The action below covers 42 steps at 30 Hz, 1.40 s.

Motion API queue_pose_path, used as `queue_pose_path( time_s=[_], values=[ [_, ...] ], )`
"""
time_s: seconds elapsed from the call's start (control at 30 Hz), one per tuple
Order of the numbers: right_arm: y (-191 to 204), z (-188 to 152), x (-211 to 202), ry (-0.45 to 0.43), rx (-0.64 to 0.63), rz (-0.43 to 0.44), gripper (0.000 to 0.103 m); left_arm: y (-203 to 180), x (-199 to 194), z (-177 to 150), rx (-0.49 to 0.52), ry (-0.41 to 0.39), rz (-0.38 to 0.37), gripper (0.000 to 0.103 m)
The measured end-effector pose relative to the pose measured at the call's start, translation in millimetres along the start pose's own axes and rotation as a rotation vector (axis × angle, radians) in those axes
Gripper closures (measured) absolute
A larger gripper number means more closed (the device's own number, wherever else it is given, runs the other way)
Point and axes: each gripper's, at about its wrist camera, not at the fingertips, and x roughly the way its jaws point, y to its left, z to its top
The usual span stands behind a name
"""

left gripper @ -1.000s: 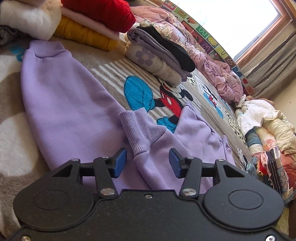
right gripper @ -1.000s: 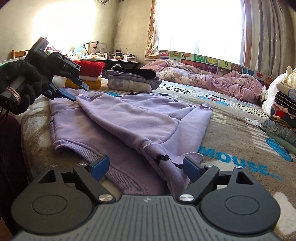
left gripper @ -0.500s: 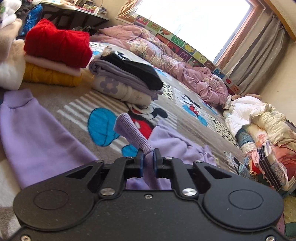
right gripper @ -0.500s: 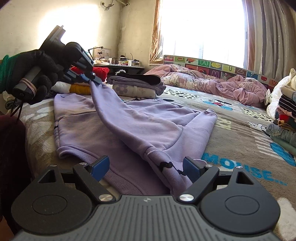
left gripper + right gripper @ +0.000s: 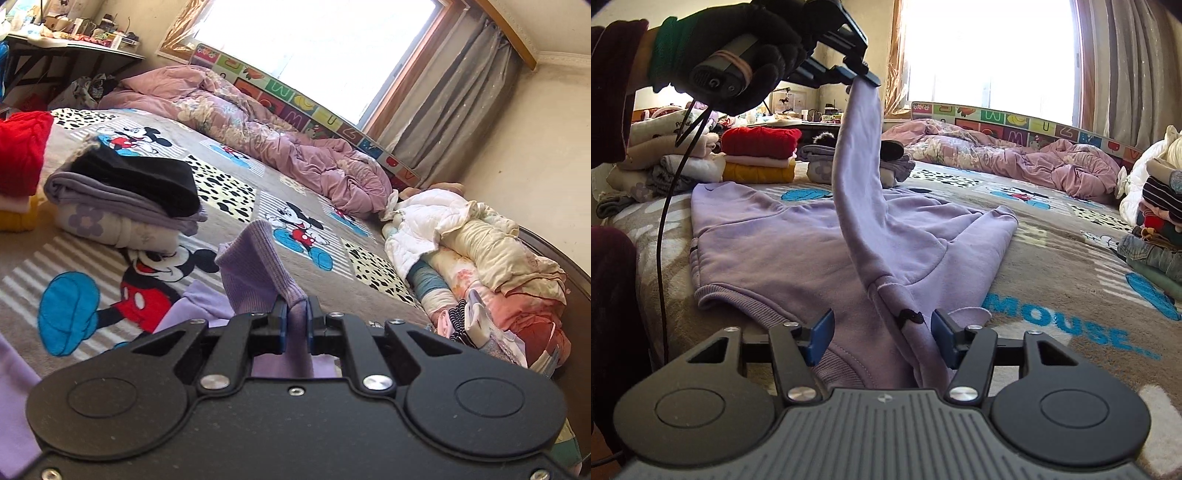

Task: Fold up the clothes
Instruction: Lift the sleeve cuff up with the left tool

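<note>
L gripper (image 5: 293, 323) was clamped on the hoodie (image 5: 798, 240) sleeve cuff (image 5: 255, 258), lifted high, prob. to swing it over the body. R gripper (image 5: 882, 332) hung wide open w/ the drawstring edge between its fingers, holding nothing.

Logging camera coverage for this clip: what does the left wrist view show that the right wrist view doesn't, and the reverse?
Left wrist only: the ribbed cuff pinched between its own tongs, close up.

Right wrist only: the gloved hand gripping the left tool, the whole sleeve hanging from it, the lilac hoodie body spread on the blanket, and the right tongs open astride its drawstring edge.

Both: the red sweater pile, the pink duvet and the window.
</note>
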Motion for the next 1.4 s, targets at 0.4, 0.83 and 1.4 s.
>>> queue_pose_path(
  time_s=[0.4,0.83,1.4],
  values=[
    [-32,-3,1,0.005,0.242,0.061,0.076,-40,70,-12,0.055,0.066,0.017,0.096],
    [-48,-13,4,-0.002,0.416,0.110,0.078,-56,141,-38,0.098,0.145,0.068,0.097],
    [-70,-28,11,-0.024,0.645,0.165,0.084,-73,201,-73,0.166,0.218,0.122,0.097]
  ],
)
